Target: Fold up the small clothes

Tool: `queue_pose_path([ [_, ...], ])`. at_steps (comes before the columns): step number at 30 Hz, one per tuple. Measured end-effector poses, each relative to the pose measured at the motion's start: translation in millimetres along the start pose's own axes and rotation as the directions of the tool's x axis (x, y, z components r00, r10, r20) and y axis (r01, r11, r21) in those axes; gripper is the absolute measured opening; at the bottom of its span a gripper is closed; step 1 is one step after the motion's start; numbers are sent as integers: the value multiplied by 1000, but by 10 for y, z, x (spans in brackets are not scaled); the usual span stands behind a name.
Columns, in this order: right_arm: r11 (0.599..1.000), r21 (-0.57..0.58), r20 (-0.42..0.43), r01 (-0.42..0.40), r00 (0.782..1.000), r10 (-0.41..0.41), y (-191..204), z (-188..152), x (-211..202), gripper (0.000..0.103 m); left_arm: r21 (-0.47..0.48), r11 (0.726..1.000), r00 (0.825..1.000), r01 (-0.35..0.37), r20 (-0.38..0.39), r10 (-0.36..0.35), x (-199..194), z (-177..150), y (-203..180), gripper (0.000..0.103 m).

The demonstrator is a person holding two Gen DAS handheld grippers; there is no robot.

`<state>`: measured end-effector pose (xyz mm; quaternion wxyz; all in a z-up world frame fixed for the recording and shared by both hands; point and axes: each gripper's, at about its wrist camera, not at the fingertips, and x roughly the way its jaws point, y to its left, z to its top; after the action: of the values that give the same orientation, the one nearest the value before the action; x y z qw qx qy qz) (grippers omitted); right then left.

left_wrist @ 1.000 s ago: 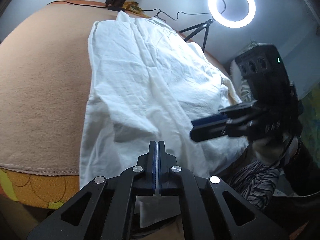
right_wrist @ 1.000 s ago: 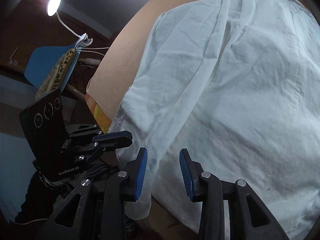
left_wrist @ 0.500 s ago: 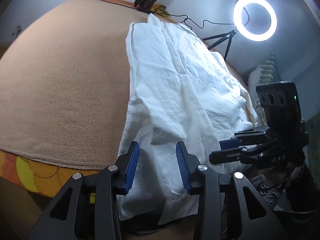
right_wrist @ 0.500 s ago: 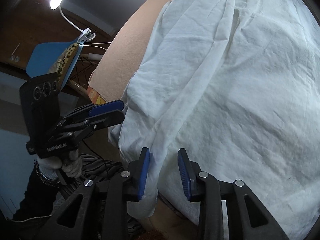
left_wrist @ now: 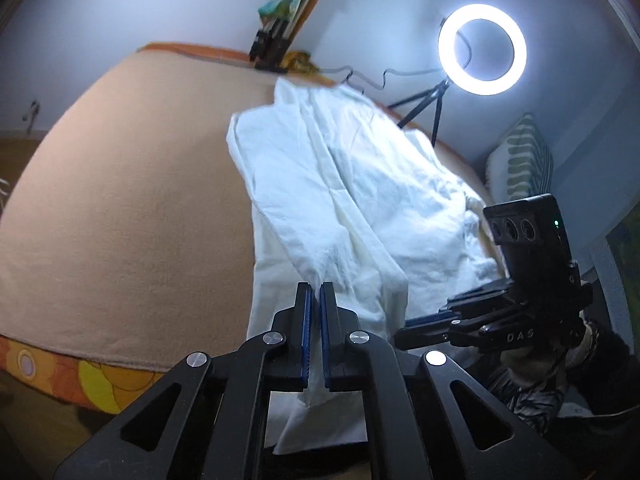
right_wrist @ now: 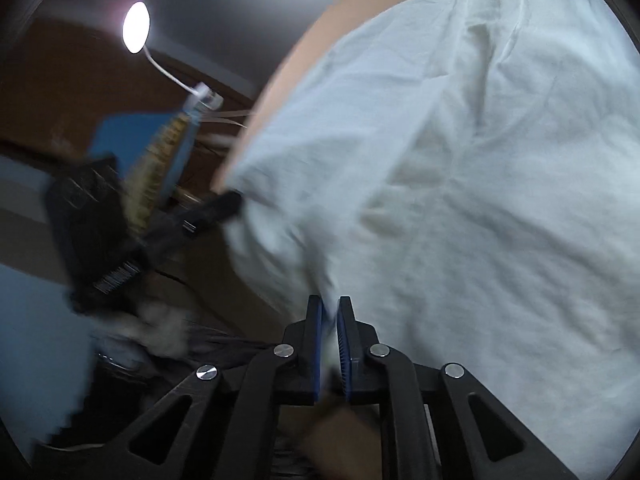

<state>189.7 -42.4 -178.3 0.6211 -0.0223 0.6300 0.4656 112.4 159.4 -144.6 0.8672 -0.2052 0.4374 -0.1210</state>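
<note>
Barely started imo. The crumpled white cotton garment [left_wrist: 352, 216] lies spread, no fold yet, on the tan blanket-covered bed [left_wrist: 120, 220]. Left tool [left_wrist: 314, 340] & right tool [right_wrist: 329, 354] both just clenched on its near hem, ready to lift.

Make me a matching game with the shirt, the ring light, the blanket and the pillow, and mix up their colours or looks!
Things:
1. shirt
2. ring light
3. blanket
4. pillow

Looks:
A. tan
B. green-and-white stripes
C. white, wrinkled
D. glowing circle

Pairs: 1-C, 2-D, 3-A, 4-B
</note>
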Motion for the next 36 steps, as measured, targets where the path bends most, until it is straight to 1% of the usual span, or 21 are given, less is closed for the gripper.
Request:
queue_pose_path([
  [2,1000,-18,-26,26,999,-26,25,-35,21,20,27,997,998,-68,0,68,41,-37,8,3],
  [3,998,-39,-21,39,999,-40,50,-57,-14,26,33,995,996,-91,-7,92,55,-52,10,5],
  [4,996,-68,-1,64,998,-64,91,-67,-62,27,32,993,994,-109,-18,110,66,-52,6,11],
  [5,993,-92,20,73,997,-72,129,-70,-108,31,31,990,990,-137,-34,138,69,-52,3,12],
  [8,994,-104,56,11,998,-5,162,-81,-229,41,66,985,987,-159,1,159,-51,-85,-75,12],
  [10,993,-113,98,16,995,-5,205,-35,-216,41,113,977,983,-183,43,179,-106,-108,-182,12],
  [11,993,-116,100,18,995,-7,221,2,-165,39,136,971,980,-195,59,188,-123,-118,-232,13],
  [12,992,-122,87,19,996,-8,238,22,-103,35,146,969,979,-201,70,192,-122,-115,-271,13],
  [13,989,-138,67,44,997,-35,267,28,-15,32,157,968,980,-195,73,185,-124,-112,-302,13],
  [15,971,-195,42,141,990,-135,345,-9,110,28,168,968,982,-185,73,175,-100,-93,-351,13],
  [16,962,-220,67,162,986,-151,367,-36,87,26,172,968,982,-184,75,174,-93,-87,-369,13],
  [17,958,-230,66,170,985,-159,385,-62,66,26,169,969,982,-181,79,170,-90,-76,-381,13],
  [19,965,-213,85,153,987,-138,368,-140,-65,28,159,974,985,-164,84,152,-95,-53,-403,13],
  [22,971,-188,173,149,978,-117,259,-284,-404,38,160,979,989,-122,103,106,-90,-5,-511,12],
  [25,977,-118,280,180,950,-141,43,-484,-844,42,173,982,992,-78,114,58,-60,25,-669,12],
  [27,976,-53,339,210,924,-180,-144,-612,-1110,44,193,980,995,-42,97,23,26,49,-825,12],
  [30,967,48,398,250,883,-248,-461,-837,-1482,45,252,968,998,1,62,-17,189,53,-1102,13],
  [32,951,131,433,279,847,-308,-665,-990,-1742,47,290,956,998,38,28,-48,319,62,-1301,13],
  [33,936,177,448,305,822,-353,-795,-1106,-1882,49,306,950,998,57,9,-63,392,67,-1401,13],
  [35,897,264,463,356,769,-441,-1010,-1299,-2118,50,325,942,996,87,-18,-86,499,73,-1560,24],
  [36,882,302,466,361,751,-467,-1135,-1398,-2232,51,335,937,995,104,-31,-99,557,74,-1642,42],
])
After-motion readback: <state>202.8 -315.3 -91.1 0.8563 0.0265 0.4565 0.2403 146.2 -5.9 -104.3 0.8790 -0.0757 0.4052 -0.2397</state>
